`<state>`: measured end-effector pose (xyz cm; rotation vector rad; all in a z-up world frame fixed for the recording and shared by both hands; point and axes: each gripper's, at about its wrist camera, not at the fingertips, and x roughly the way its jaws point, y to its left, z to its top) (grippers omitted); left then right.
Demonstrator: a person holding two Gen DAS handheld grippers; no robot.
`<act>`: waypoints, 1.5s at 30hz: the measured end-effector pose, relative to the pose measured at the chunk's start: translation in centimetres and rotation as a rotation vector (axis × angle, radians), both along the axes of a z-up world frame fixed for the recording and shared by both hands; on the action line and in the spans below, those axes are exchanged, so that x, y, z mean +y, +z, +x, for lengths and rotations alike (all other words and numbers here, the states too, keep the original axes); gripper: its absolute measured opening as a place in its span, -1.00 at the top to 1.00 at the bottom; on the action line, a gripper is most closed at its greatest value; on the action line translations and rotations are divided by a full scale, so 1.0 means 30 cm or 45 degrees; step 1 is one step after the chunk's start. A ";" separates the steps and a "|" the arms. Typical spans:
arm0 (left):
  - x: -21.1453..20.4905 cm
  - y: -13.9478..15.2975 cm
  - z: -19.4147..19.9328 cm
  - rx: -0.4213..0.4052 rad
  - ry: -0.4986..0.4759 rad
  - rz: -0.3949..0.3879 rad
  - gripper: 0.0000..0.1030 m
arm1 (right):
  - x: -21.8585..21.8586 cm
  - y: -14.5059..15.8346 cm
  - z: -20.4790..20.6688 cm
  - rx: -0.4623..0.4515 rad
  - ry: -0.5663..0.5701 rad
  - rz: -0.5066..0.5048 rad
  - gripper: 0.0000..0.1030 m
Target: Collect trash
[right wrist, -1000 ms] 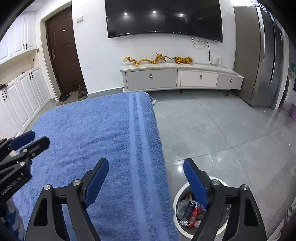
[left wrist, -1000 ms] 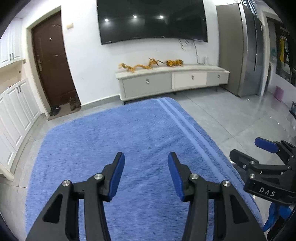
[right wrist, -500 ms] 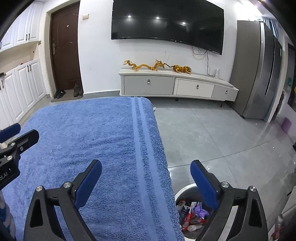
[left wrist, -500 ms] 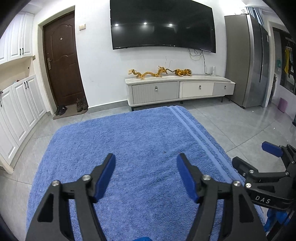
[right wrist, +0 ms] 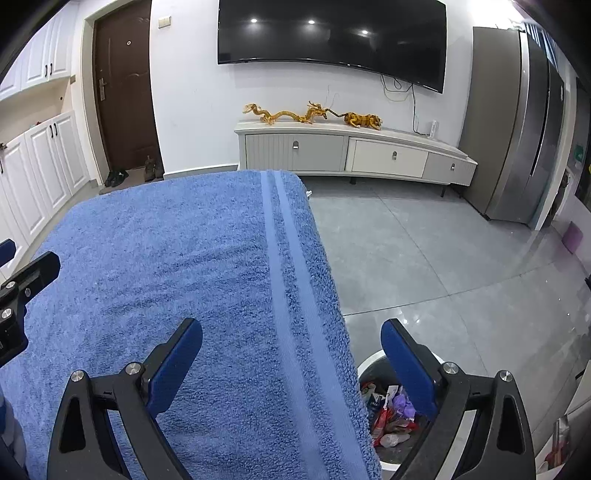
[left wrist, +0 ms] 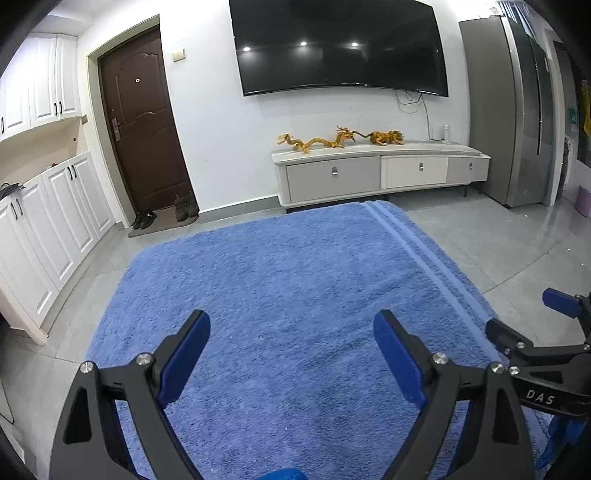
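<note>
Beside blue towel (right wrist: pixel 177 266), trash-filled bin (right wrist: pixel 373 363)

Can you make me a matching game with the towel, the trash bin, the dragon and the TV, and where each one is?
Things:
1. blue towel
2. trash bin
3. golden dragon
4. TV

Places:
A. hung on the white wall
B. on the floor beside the towel's edge, wrappers inside
C. on top of the low cabinet
D. spread flat under both grippers

Pairs: 1-D, 2-B, 3-C, 4-A
</note>
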<state>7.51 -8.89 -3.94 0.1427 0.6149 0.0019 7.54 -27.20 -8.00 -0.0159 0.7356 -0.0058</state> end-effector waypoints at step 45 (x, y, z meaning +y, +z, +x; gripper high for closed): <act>0.112 0.051 -0.077 -0.076 0.087 -0.019 -0.75 | -0.013 0.038 -0.024 -0.060 -0.027 0.005 -0.90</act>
